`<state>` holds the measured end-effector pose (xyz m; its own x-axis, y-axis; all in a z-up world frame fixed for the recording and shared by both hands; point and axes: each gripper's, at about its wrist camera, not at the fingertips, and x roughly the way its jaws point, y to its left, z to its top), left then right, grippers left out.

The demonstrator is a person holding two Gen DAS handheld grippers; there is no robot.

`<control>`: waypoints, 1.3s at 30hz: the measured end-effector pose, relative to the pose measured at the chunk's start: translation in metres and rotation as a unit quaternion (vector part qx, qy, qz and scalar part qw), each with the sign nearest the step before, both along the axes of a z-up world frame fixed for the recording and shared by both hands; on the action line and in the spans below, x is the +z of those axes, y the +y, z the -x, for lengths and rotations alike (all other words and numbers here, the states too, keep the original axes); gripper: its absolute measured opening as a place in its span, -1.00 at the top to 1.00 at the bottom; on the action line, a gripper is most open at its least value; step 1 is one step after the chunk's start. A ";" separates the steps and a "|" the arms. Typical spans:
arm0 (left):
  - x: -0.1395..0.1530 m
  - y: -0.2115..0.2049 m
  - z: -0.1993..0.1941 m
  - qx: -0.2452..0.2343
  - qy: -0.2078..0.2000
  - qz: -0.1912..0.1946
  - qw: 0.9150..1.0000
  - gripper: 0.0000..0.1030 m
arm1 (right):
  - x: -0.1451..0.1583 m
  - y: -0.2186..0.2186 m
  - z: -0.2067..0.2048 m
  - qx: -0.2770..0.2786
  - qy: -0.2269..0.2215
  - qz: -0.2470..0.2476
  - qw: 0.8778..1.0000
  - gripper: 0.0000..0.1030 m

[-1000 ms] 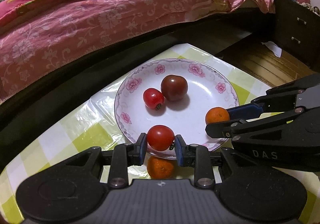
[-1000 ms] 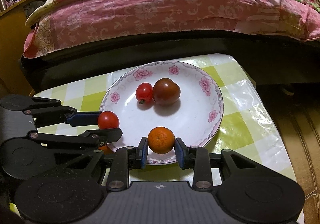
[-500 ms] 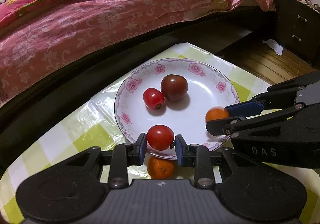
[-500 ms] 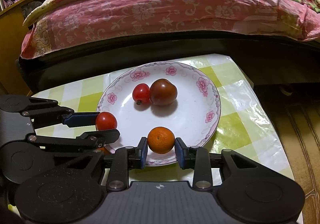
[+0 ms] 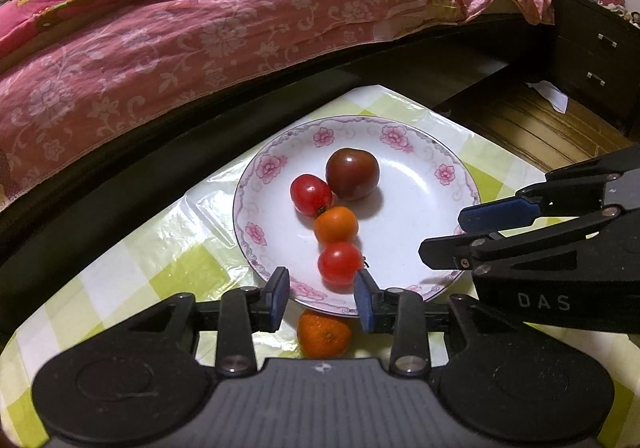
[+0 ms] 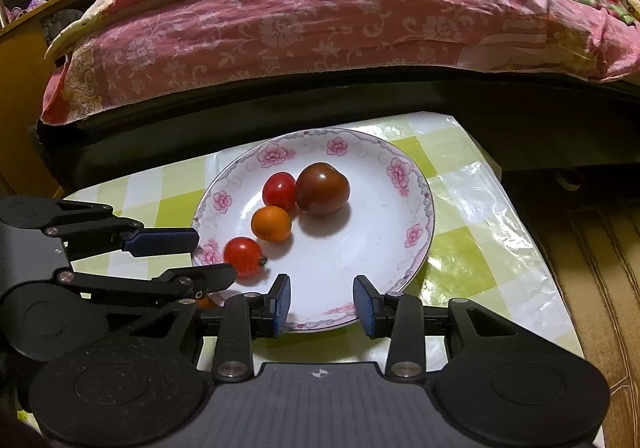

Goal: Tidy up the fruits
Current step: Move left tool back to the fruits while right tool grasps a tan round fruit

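Observation:
A white flowered plate (image 5: 448, 172) (image 6: 416, 184) sits on the checked table. On it lie a dark tomato (image 5: 352, 174) (image 6: 322, 189), a red tomato (image 5: 310, 195) (image 6: 279, 190), a small orange (image 5: 335, 224) (image 6: 271, 223) and another red tomato (image 5: 339, 262) (image 6: 242, 257). My left gripper (image 5: 322, 296) is open at the plate's near rim, just behind that tomato. My right gripper (image 6: 322, 300) is open and empty over the plate's near rim. A second orange (image 5: 324, 332) lies on the table under my left gripper.
A bed with a pink floral cover (image 5: 200, 28) (image 6: 320, 28) runs along the far side of the table. The table's edge drops to a wooden floor (image 5: 532, 120) on the right. A dark drawer unit (image 5: 592, 56) stands beyond it.
Both grippers opened. The left let go of the red tomato and the right let go of the orange; both fruits now rest on the plate, the orange beside the other tomatoes.

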<state>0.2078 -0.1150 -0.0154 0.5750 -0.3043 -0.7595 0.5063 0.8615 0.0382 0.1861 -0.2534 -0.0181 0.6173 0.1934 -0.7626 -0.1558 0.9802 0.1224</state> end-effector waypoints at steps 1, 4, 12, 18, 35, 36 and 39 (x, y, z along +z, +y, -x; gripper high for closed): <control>0.000 0.001 0.000 0.000 0.000 0.000 1.000 0.16 | 0.000 0.000 0.000 0.000 0.000 0.000 1.000 0.34; 0.001 0.002 0.002 0.001 0.000 0.001 1.000 0.16 | 0.002 0.002 0.002 0.002 -0.002 0.000 1.000 0.34; 0.005 0.007 0.007 0.000 -0.002 0.001 1.000 0.14 | 0.007 0.005 0.009 0.007 -0.010 0.003 1.000 0.30; 0.011 0.010 0.013 -0.002 -0.008 0.004 1.000 0.08 | 0.011 0.008 0.015 0.010 -0.017 0.007 1.000 0.28; 0.009 0.057 0.061 -0.071 0.009 -0.020 0.997 0.00 | 0.008 0.032 0.063 0.108 0.010 0.007 0.994 0.20; 0.007 0.059 0.063 -0.075 0.010 -0.022 0.997 0.00 | 0.005 0.036 0.065 0.116 0.012 0.010 0.993 0.20; 0.001 0.061 0.065 -0.080 0.012 -0.030 0.996 0.00 | -0.003 0.046 0.064 0.131 0.019 0.021 0.991 0.20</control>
